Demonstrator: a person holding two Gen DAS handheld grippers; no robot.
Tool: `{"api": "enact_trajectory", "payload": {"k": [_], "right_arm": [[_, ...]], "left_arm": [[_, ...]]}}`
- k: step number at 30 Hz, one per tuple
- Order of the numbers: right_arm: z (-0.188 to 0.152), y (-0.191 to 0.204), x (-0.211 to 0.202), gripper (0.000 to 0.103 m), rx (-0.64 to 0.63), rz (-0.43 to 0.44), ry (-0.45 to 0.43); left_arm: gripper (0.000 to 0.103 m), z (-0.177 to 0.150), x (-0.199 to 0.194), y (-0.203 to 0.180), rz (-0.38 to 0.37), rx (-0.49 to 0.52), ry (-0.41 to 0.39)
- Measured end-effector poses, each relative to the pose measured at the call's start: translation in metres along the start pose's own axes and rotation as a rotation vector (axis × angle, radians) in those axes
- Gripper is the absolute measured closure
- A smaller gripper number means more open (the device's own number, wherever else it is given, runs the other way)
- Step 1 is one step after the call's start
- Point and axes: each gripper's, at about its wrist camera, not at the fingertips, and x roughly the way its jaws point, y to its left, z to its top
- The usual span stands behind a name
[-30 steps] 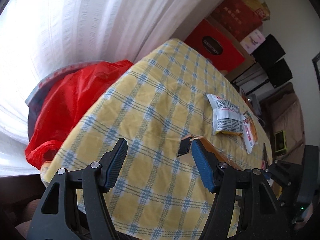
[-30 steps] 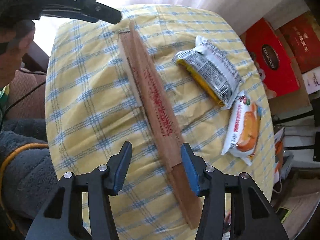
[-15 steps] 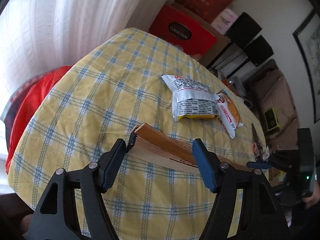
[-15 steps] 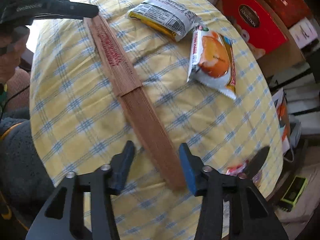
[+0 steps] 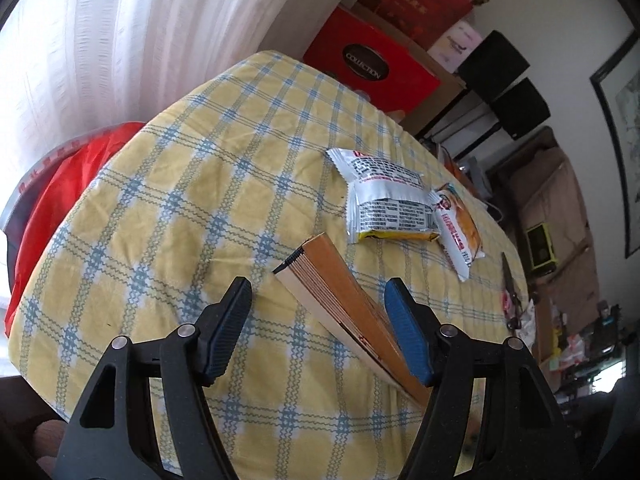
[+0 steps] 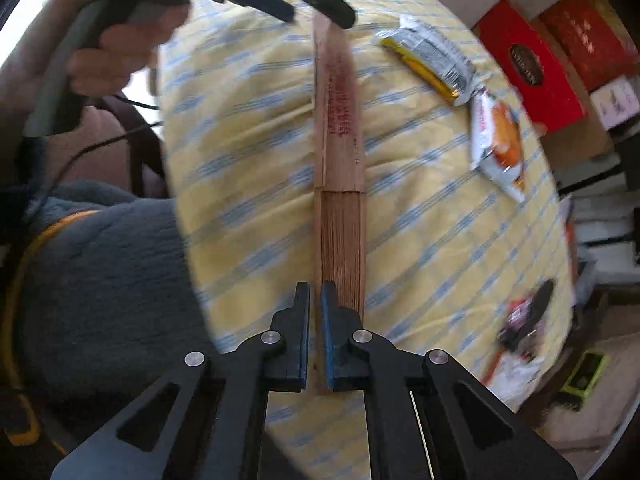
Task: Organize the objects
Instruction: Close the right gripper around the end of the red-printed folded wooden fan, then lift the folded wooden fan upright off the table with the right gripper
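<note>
**Bright curtain, cluttered corner**

Daylight through a white curtain (image 5: 120,40). Yellow-and-blue checked tablecloth (image 5: 200,184) over a round table. Red boxes (image 5: 372,68) stacked beyond, black speakers (image 5: 504,80) beside them, framed picture (image 5: 620,120) on a pale wall.

fan (image 5: 340,292) on tablecloth (image 5: 180,200) | two snack packets (image 5: 388,204) side-by-side beyond it

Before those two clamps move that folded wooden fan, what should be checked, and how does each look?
1. Right gripper shut on the folded fan: ok, its edge sits between the pads.
2. Left gripper around the fan's other end: ok, open, not gripping.
3. Fan folded shut: ok.
4. Silver snack packet and orange snack packet apart from the fan: ok.
5. Grip firm enough for lifting: cannot tell.
</note>
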Motion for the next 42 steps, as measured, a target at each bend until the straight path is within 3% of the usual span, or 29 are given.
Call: {"api": "enact_trajectory", "payload": {"k": [4,11,16,19,23,26,28,30,31,33,34,35,38,42], "right_arm": [[-0.015,-0.002,-0.005,0.092,0.026,0.047,0.008],[-0.045,-0.019,-0.009,0.07,0.155,0.03,-0.015],[-0.038,-0.01,-0.007,0.07,0.175,0.064,-0.047],[-0.031,0.005,-0.004,0.069,0.147,0.022,-0.041],[-0.03,0.024,-0.009,0.079,0.164,0.026,-0.028],[-0.03,0.047,-0.012,0.079,0.164,-0.021,-0.045],[-0.031,0.056,-0.013,0.079,0.183,-0.046,-0.056],[-0.034,0.059,-0.016,0.079,0.238,-0.023,-0.075],[-0.035,0.059,-0.017,0.079,0.261,-0.01,-0.082],[-0.039,0.061,-0.018,0.079,0.317,0.01,-0.098],[-0.042,0.062,-0.019,0.078,0.344,0.018,-0.106],[-0.045,0.063,-0.019,0.077,0.377,0.026,-0.115],[-0.055,0.067,-0.023,0.076,0.479,0.043,-0.163],[-0.058,0.061,-0.021,0.076,0.56,0.038,-0.208]], "left_arm": [[0.038,-0.002,0.003,-0.008,0.004,-0.002,-0.002],[0.038,-0.007,0.009,-0.02,0.052,-0.001,-0.041],[0.04,-0.011,0.013,-0.033,0.141,0.049,-0.043],[0.041,-0.011,0.011,-0.03,0.125,0.003,-0.047],[0.038,-0.006,0.013,-0.027,0.138,-0.091,-0.078],[0.023,-0.002,0.029,-0.049,0.241,0.017,-0.062],[0.022,-0.007,0.038,-0.061,0.32,0.08,-0.058],[0.022,-0.012,0.041,-0.067,0.353,0.111,-0.064],[0.024,-0.012,0.039,-0.065,0.343,0.095,-0.073],[0.04,-0.009,0.032,-0.054,0.32,0.024,-0.099],[0.059,-0.008,0.029,-0.048,0.318,-0.006,-0.109],[0.07,-0.006,0.026,-0.042,0.318,-0.033,-0.12],[0.075,-0.006,0.023,-0.029,0.279,-0.067,-0.145],[0.076,-0.007,0.025,-0.031,0.291,-0.051,-0.148]]}}
